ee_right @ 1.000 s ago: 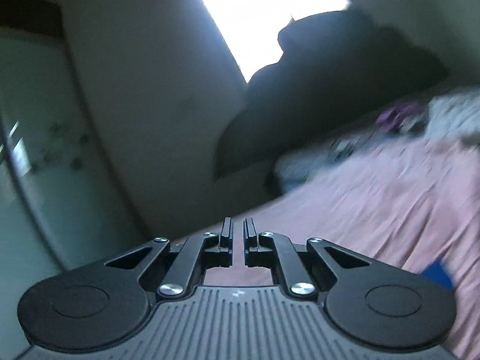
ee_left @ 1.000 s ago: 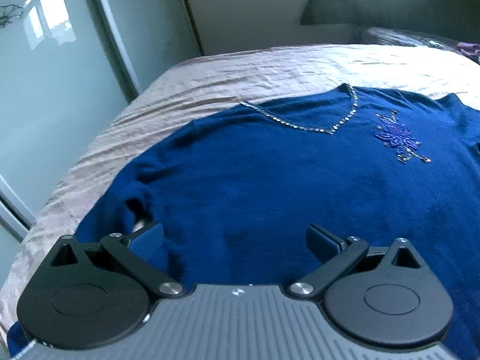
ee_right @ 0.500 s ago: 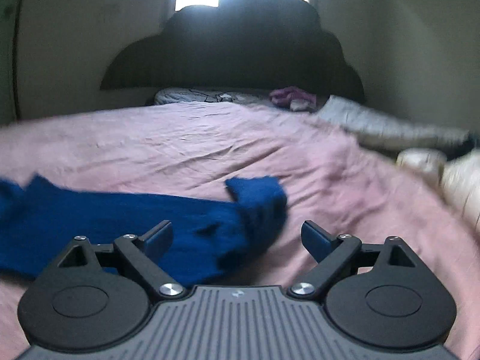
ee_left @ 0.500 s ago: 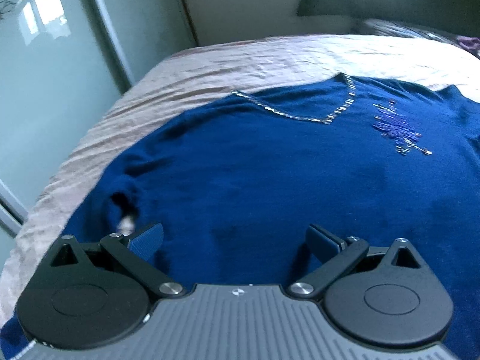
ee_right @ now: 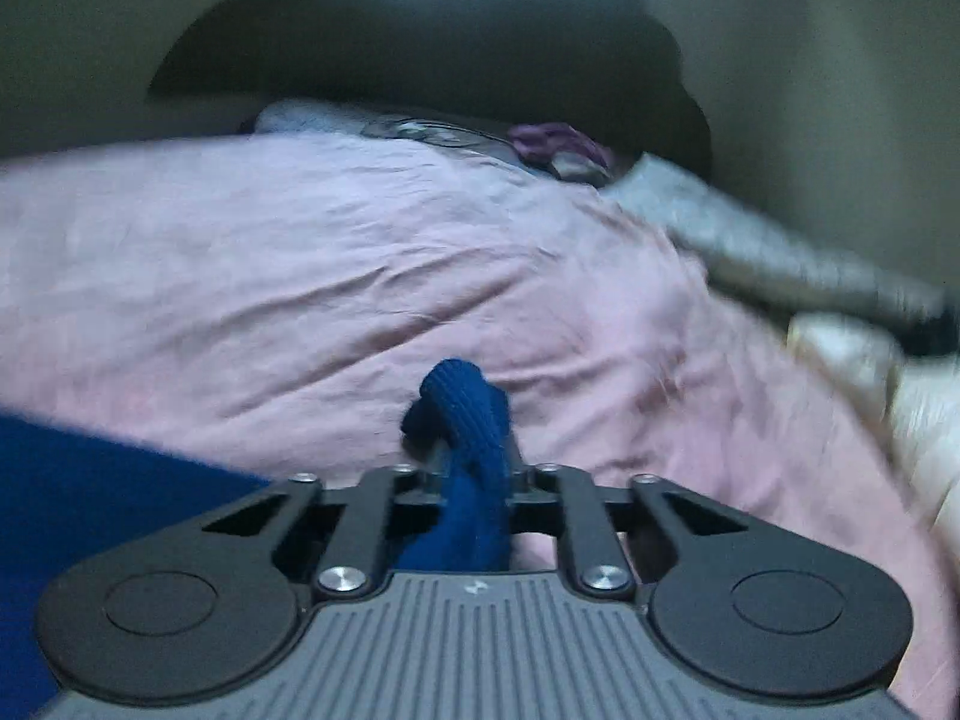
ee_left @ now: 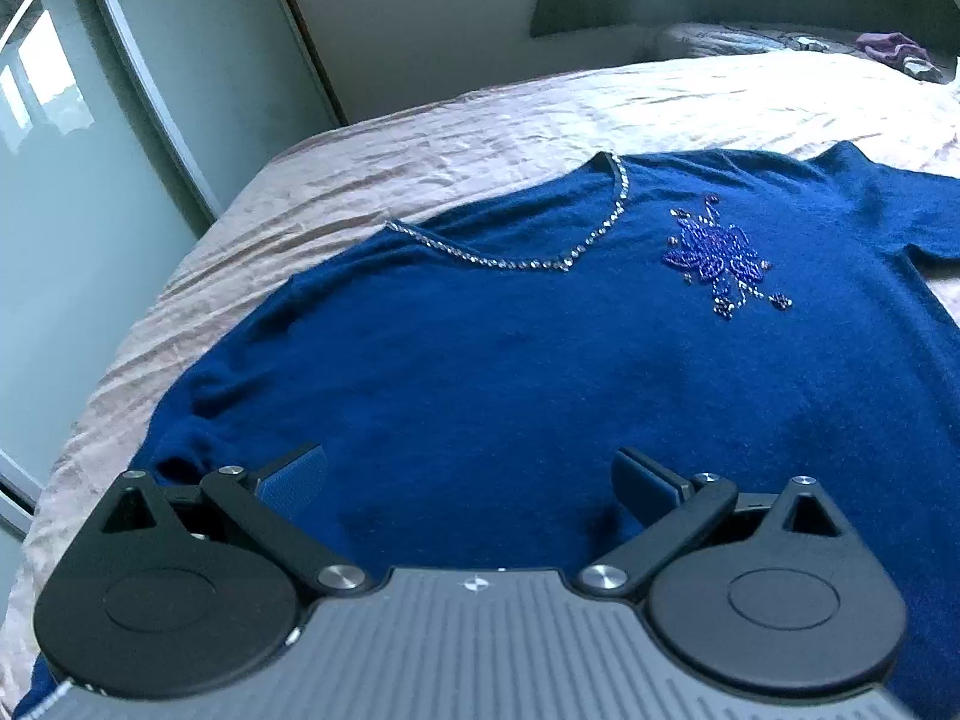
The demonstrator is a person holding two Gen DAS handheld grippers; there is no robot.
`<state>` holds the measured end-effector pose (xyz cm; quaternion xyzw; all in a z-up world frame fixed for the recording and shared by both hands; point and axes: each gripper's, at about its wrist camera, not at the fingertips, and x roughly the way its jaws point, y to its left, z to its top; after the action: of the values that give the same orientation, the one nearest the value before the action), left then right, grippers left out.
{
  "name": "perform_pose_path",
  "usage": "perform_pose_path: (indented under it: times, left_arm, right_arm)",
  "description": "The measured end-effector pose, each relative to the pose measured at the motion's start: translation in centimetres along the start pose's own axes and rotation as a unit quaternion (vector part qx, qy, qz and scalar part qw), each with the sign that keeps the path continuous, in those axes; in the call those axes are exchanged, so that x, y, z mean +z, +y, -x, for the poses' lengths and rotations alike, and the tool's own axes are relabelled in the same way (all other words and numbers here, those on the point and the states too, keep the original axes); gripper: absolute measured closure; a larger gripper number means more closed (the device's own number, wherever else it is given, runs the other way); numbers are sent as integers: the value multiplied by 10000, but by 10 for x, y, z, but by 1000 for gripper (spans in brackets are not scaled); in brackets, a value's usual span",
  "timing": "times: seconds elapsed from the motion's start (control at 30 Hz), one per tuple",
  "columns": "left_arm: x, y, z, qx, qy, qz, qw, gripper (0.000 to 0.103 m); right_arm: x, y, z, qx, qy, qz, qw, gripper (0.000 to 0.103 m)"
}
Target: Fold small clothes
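A dark blue sweater (ee_left: 480,360) lies spread face up on the pink bedspread (ee_left: 480,114), with a silver-beaded V neckline (ee_left: 564,252) and a purple beaded motif (ee_left: 717,258). My left gripper (ee_left: 468,474) is open and empty, low over the sweater's near part beside its left sleeve. My right gripper (ee_right: 477,468) is shut on the ribbed cuff of the sweater's sleeve (ee_right: 465,414), which bunches up between the fingers above the bedspread (ee_right: 360,276). The sweater's body shows at the lower left (ee_right: 90,480).
A mirrored wardrobe door (ee_left: 90,150) stands at the left of the bed. A dark headboard (ee_right: 420,48) is at the far end, with purple clothes (ee_right: 558,141) and grey pillows (ee_right: 768,252) near it. Pale bedding (ee_right: 870,372) lies at the right.
My right gripper swung round to the sleeve end, opened over it and has now shut on the cuff. My left gripper stayed open and shifted slightly over the sweater.
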<state>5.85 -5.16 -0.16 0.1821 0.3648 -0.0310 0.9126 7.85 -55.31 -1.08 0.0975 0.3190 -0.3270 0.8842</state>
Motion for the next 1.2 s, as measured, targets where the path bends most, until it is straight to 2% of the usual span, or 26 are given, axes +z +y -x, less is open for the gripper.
perform_pose_path:
  times: [0.07, 0.13, 0.27, 0.43, 0.67, 1.2]
  left_arm:
    - [-1, -1, -3, -16, 35, -16, 10000, 0]
    - [-2, 0, -5, -6, 46, 7, 10000, 0]
    - [-3, 9, -4, -13, 48, 168, 9998, 0]
    - [-5, 23, -4, 119, 62, 300, 9995, 0]
    - [-10, 44, -6, 325, 136, 590, 9976, 0]
    - [-18, 58, -10, 452, 164, 735, 9961, 0]
  right_arm:
    - [-1, -20, 13, 671, -57, -880, 9938, 92]
    - [-2, -26, 31, 1427, -189, -1495, 9782, 92]
    - [2, -3, 68, 2230, -453, -1583, 9608, 92]
    - [7, 51, 103, 3033, -622, -1329, 9415, 92]
    - [2, 131, 137, 3658, -717, -710, 9252, 92]
    - [-19, 249, 171, 4606, -510, -111, 8861, 92]
